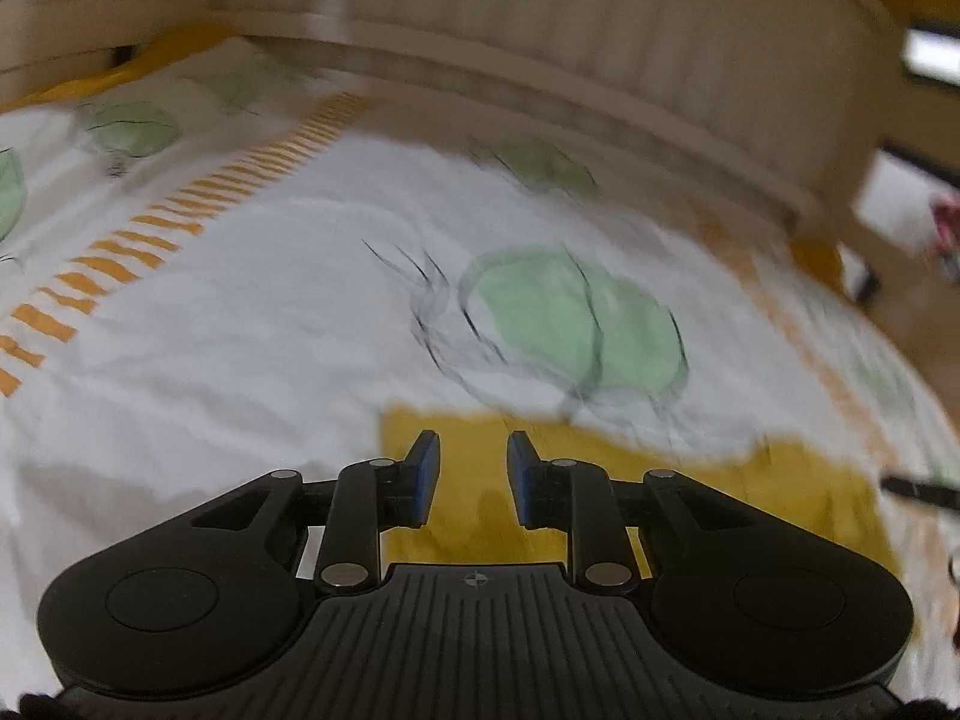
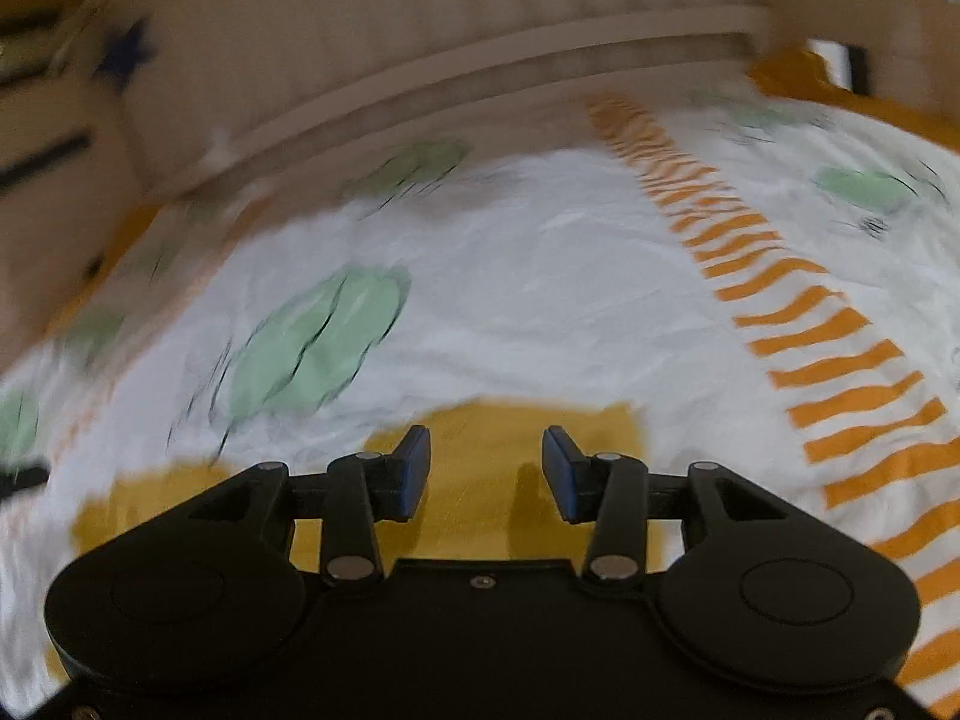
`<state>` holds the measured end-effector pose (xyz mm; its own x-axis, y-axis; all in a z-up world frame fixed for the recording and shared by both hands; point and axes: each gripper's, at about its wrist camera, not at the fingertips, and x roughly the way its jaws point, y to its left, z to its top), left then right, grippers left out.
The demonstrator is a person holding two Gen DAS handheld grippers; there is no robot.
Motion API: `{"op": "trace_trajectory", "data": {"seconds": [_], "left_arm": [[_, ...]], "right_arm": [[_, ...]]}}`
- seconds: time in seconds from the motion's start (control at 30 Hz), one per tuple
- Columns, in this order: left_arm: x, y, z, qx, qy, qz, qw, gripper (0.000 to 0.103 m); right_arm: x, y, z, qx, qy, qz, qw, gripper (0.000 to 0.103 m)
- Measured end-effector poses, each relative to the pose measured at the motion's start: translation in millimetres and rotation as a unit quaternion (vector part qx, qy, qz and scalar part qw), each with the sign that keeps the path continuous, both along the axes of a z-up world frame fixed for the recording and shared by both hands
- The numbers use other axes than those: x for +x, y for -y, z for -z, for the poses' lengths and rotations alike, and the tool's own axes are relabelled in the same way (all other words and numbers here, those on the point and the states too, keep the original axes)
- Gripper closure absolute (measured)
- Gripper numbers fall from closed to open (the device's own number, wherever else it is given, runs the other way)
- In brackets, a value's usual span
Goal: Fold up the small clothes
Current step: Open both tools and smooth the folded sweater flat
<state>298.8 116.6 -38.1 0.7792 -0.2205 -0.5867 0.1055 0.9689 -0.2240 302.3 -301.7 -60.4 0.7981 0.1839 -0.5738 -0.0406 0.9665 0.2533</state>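
The garment (image 1: 252, 324) is white cloth printed with pale green blobs outlined in black and a band of orange stripes. It lies spread flat, lightly wrinkled, on a yellow surface (image 1: 480, 480). In the right view the stripes run from 12 to 4 o'clock.

We record the garment (image 1: 252, 312) as white cloth printed with pale green rounded shapes outlined in thin black line, one such shape (image 1: 576, 324) lying just beyond the left gripper's (image 1: 474, 447) tips. A band of short orange stripes (image 2: 810, 324) on white crosses the garment to the right of the right gripper (image 2: 486, 441). The surface (image 1: 480, 480) showing under the garment's near edge is mustard yellow. Both grippers are black with blue finger pads (image 2: 414, 468). Beyond the garment we note a beige ribbed wall (image 1: 540, 18), and on beige a dark blue star (image 2: 126, 54).
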Motion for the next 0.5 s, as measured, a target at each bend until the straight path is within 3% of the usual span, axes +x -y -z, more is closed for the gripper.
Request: {"op": "trace_trajectory", "data": {"seconds": [0.23, 0.4, 0.5], "left_arm": [[-19, 46, 31, 0.072, -0.025, 0.089, 0.9931, 0.079], [6, 54, 48, 0.084, -0.051, 0.091, 0.9910, 0.079], [30, 52, 44, 0.078, -0.058, 0.079, 0.9921, 0.079]], "right_arm": [[-6, -59, 19, -0.108, -0.022, -0.071, 0.991, 0.051], [15, -70, 29, -0.128, -0.048, -0.068, 0.988, 0.051], [40, -73, 28, -0.129, -0.063, -0.058, 0.988, 0.051]]}}
